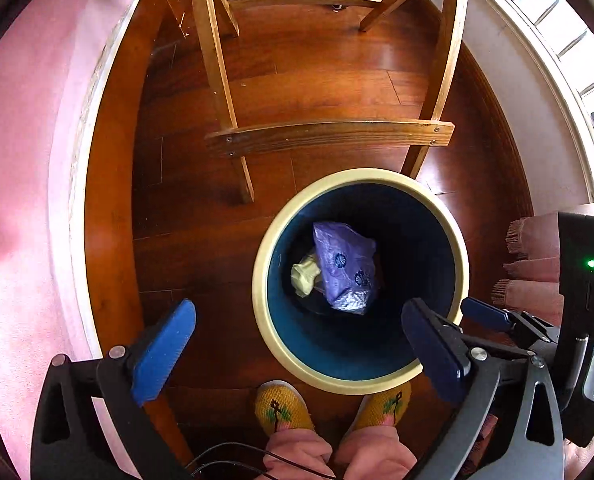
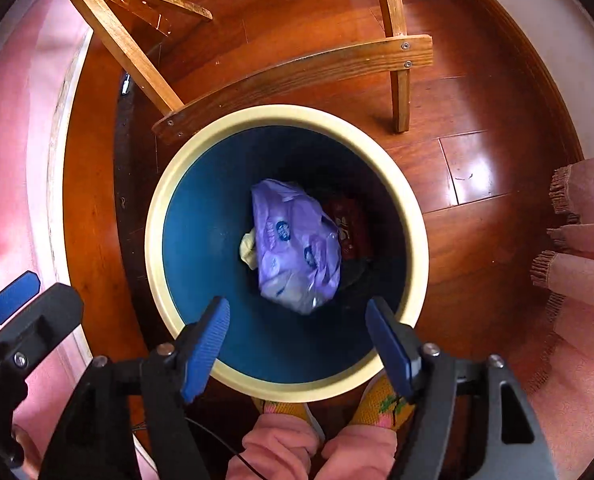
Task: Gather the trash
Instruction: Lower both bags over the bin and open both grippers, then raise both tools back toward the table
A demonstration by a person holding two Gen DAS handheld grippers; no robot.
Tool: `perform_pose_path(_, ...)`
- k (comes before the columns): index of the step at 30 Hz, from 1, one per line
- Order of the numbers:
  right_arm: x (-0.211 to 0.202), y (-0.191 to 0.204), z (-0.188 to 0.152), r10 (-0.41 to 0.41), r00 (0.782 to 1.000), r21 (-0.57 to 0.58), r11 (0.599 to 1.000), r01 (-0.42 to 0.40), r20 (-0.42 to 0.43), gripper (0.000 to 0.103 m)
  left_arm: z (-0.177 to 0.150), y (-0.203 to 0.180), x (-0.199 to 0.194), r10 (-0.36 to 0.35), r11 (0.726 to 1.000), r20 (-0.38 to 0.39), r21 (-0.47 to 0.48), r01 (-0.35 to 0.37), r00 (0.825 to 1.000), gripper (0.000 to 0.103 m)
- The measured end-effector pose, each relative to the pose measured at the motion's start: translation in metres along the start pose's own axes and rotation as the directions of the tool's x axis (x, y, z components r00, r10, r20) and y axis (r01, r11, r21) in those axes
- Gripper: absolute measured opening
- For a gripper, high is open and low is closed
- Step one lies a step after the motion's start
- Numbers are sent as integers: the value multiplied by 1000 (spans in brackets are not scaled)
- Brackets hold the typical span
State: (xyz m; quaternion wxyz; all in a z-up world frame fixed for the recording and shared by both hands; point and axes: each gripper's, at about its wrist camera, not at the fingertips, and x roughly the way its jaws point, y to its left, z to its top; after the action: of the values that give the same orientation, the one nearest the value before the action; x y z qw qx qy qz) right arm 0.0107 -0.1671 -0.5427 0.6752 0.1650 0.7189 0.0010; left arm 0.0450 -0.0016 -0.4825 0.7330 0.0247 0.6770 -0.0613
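The bin (image 2: 285, 388) stood on the floor (image 2: 469, 168), just before the person's two feet (image 1: 283, 406). Inside it, the plastic bag (image 2: 297, 244) lay at the bottom, a crumpled scrap (image 2: 248, 250) tucked at its left, a wrapper (image 2: 349, 232) at its right. Beyond the bin stood a chair frame (image 1: 329, 136), its crossbar nearest the rim. A fringed cloth (image 2: 577, 248) hung at the right, a wall (image 1: 13, 160) ran along the left.

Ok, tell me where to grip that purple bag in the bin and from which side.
Come straight down through the bin mouth; its walls block every side. Pinch the purple bag at its crumpled upper end, where loose folds give something to bite. Both grippers hang open above.
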Motion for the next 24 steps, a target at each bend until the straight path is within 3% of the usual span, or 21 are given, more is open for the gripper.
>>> perform_pose_path(13,-46,-5,-15,-9,998,82,997,4,61,71,-7,1,-51,-1,1000,57,19,0,998,102)
perform_pose_path(24,-158,6,-38,48,990,143,987,-67,133,71,-11,-7,-170,-41,997,138,66,32,990,102)
